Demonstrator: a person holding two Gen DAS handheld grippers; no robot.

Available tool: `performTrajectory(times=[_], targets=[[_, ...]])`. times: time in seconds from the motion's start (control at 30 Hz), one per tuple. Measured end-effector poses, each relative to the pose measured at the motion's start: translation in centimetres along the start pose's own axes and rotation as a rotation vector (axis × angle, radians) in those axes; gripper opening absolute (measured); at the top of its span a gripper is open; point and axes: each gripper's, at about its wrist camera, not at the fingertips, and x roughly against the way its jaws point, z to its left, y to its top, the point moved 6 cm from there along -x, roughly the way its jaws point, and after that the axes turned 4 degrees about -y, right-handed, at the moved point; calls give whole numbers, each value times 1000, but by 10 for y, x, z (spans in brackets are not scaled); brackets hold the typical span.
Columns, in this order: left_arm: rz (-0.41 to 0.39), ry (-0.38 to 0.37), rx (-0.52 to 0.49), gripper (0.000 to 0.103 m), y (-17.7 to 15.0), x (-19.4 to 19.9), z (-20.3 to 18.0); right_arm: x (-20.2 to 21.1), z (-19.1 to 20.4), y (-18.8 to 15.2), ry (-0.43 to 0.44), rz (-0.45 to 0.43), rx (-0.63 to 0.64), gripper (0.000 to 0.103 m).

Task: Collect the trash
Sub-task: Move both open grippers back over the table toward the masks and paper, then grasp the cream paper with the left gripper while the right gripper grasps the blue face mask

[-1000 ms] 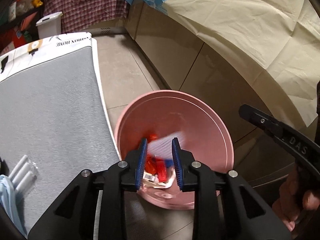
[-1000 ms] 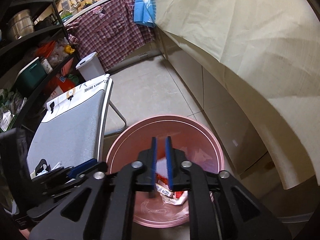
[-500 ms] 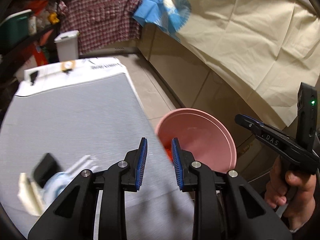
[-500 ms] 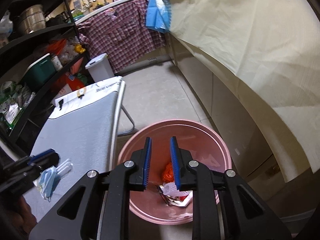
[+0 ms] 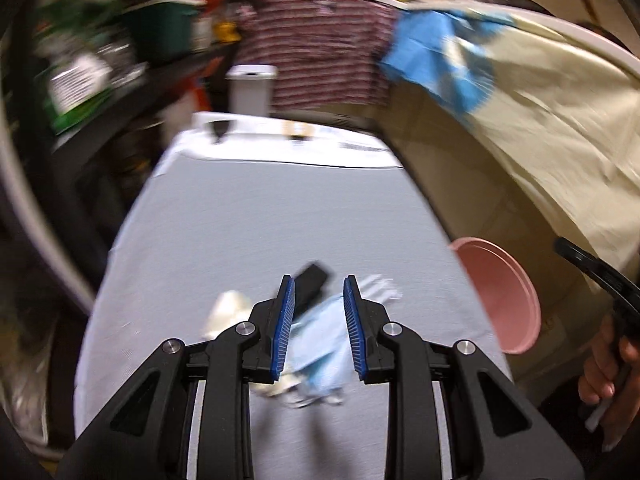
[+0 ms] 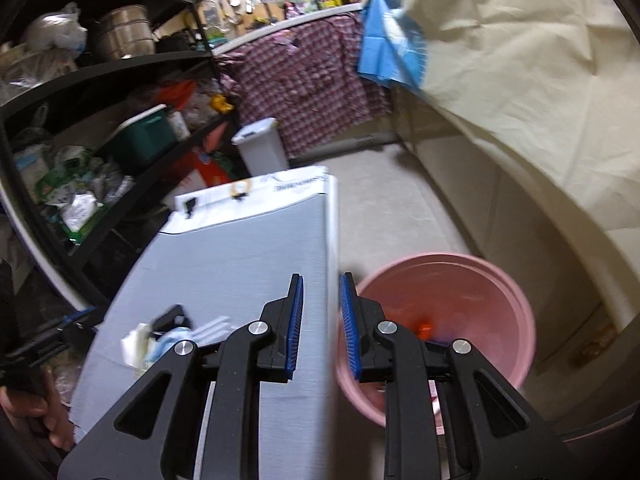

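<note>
Since 1 s ago the left gripper (image 5: 318, 322) has swung off the pink bin (image 5: 506, 296) and now sits over the grey table (image 5: 260, 220), lined up on the trash pile; the right gripper (image 6: 320, 326) has slid from above the bin's middle to its left rim, by the table edge.

Both sets of fingers are spread apart w/ nothing between them. Left view is motion-blurred, so details are approx.

Trash pile lies on the near part of the table: a light-blue face mask (image 5: 320, 344), a small black item (image 5: 312, 282) just behind it, crumpled cream paper (image 5: 228, 312) to its left, white sticks or straws (image 5: 378, 286) to its right. From the right wrist view the same heap (image 6: 160, 340) is near the table's left edge. Bin stands on the floor just beside the table's right edge, w/ red scraps (image 6: 424, 326) in it.

Handling, prob.: mask is light, soft, floppy; it'll bunch and drape, not break. Best pinch is mid-body where fabric is gathered, not the ear loops, which could slip out. Paper is equally light. Black item looks stiffer; can't tell what it is.
</note>
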Motion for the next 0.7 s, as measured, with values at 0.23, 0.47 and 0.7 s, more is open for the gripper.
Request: performTrajectory(times=[0.23,0.47,0.7], targets=[[-21,64,104,25,-20,7,35,-8,72,-27,106,-9,19,21],[-2,74,148,25,-33,-2,50,-42,123,-70,188,95,7,21],[27,56,188,25,-39,-19,59,-76,158,-107,274,243,29,21]])
